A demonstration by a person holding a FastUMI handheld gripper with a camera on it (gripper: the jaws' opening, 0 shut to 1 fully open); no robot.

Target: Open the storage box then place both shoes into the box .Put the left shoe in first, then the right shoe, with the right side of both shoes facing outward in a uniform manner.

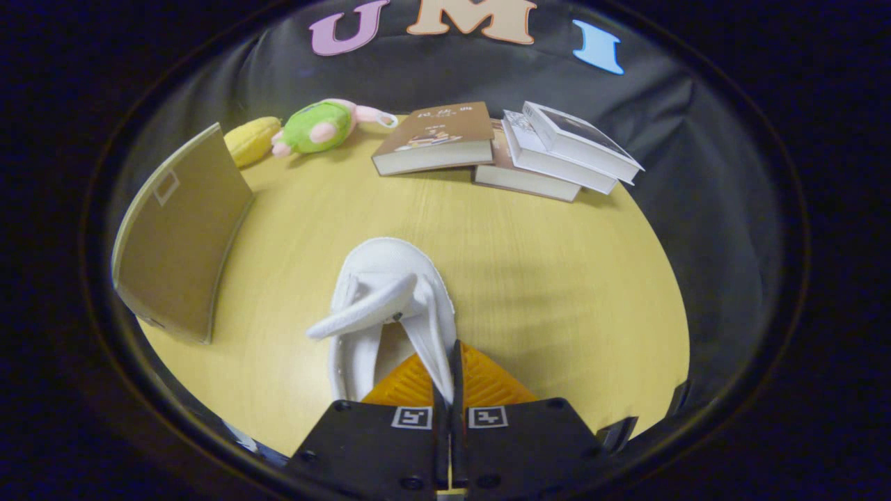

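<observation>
A: What colour is the shoe [390, 292]?
B: White all over, strap included. The counter [557, 278] under it is pale yellow wood grain.
A: And the storage box [182, 229]?
B: Plain cardboard brown with one small pale square. The plush toy [321, 126] is green and pink, beside a yellow one [252, 139].
A: The books [501, 149]?
B: One brown cover, the others white.

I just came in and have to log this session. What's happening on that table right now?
A person's handheld gripper has its jaws closed on the side wall of a white shoe, which points away over the yellow table. The brown storage box stands beyond, off to one side, its lid looking raised. A stack of books and a green plush toy lie at the far edge.
</observation>
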